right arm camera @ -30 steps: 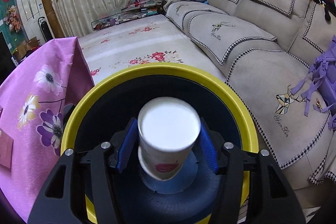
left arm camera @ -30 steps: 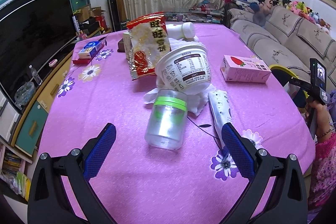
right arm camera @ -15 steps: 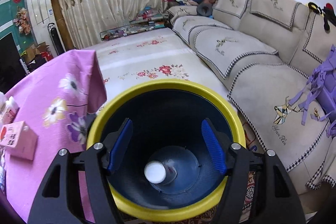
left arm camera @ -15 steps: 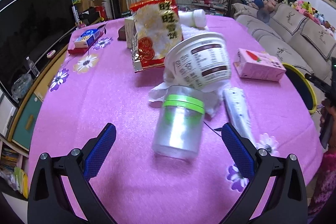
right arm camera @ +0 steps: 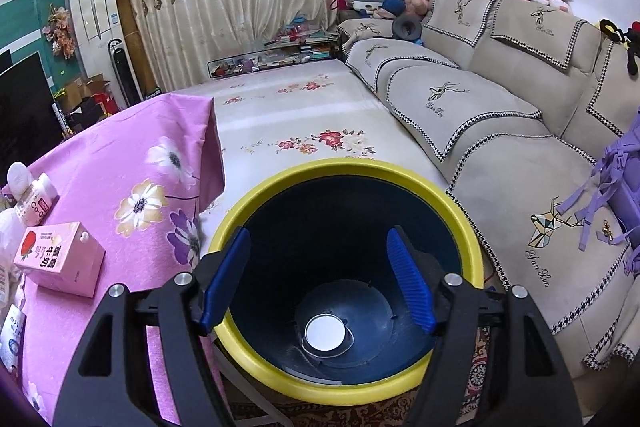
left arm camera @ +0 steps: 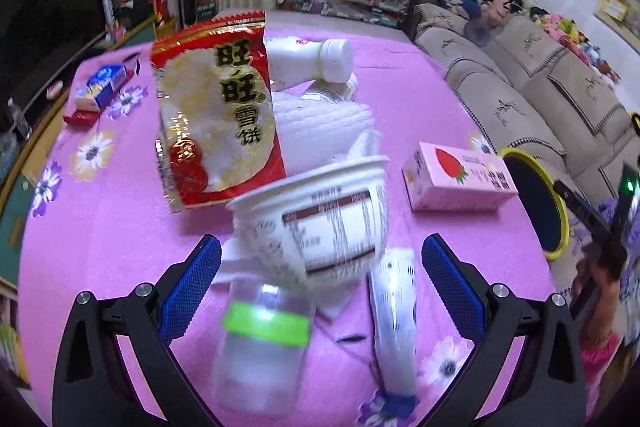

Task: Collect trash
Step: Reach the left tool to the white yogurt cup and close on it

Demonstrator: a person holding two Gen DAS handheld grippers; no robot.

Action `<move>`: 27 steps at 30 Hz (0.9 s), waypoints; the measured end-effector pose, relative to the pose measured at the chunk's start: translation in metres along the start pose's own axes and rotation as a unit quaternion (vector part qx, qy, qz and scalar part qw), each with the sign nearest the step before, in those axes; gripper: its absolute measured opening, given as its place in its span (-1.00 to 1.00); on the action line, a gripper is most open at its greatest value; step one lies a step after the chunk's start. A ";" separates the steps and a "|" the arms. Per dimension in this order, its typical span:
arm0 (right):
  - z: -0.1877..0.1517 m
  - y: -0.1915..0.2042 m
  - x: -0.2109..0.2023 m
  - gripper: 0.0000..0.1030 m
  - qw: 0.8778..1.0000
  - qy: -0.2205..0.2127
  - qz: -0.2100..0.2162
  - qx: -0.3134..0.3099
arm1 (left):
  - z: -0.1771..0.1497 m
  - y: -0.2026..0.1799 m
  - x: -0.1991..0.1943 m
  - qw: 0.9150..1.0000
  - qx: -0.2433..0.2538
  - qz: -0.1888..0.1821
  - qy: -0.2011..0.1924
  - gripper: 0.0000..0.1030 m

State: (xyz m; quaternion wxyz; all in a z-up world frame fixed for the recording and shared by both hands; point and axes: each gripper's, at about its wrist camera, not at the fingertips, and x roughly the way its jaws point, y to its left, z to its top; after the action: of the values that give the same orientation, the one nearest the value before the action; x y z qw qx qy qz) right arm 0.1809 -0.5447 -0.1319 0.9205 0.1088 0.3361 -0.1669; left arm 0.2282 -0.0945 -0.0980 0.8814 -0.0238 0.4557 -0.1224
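Note:
My left gripper (left arm camera: 320,281) is open over the pink floral table (left arm camera: 104,227). A clear jar with a green band (left arm camera: 262,343) lies between its fingers. A white tub (left arm camera: 320,219) lies on its side just beyond. A white tube (left arm camera: 394,319) lies right of the jar. A red snack bag (left arm camera: 218,123) stands behind. My right gripper (right arm camera: 318,281) is open and empty above the yellow-rimmed bin (right arm camera: 344,393). A white cup (right arm camera: 325,333) sits on the bin's bottom.
A pink strawberry carton (left arm camera: 460,183) lies at the table's right, also in the right wrist view (right arm camera: 58,257). A white bottle (left arm camera: 308,61) and crumpled tissue (left arm camera: 320,115) lie further back. The sofa (right arm camera: 520,147) stands right of the bin. A small box (left arm camera: 102,89) sits far left.
My right gripper opened and dropped the white cup into the bin, then rose. My left gripper moved forward and lower, so the jar now lies between its fingers.

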 end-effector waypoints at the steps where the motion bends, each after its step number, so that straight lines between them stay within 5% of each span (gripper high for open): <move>1: 0.000 0.001 0.001 0.31 1.000 0.001 0.000 0.000 | 0.001 -0.001 0.004 1.000 -0.005 -0.001 0.004 0.93; 17: -0.006 -0.014 0.006 0.31 1.000 0.007 0.006 0.014 | 0.014 0.007 0.016 1.000 -0.023 0.002 0.008 0.70; 27: -0.005 -0.012 -0.015 0.31 0.999 -0.004 0.032 0.023 | -0.004 -0.010 -0.040 0.999 0.006 -0.017 -0.048 0.70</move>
State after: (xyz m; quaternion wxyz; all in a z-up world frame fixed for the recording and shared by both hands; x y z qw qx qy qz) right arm 0.1625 -0.5504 -0.1267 0.9242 0.1395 0.3246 -0.1451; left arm 0.2010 -0.0944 -0.0674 0.9002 -0.0323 0.4118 -0.1382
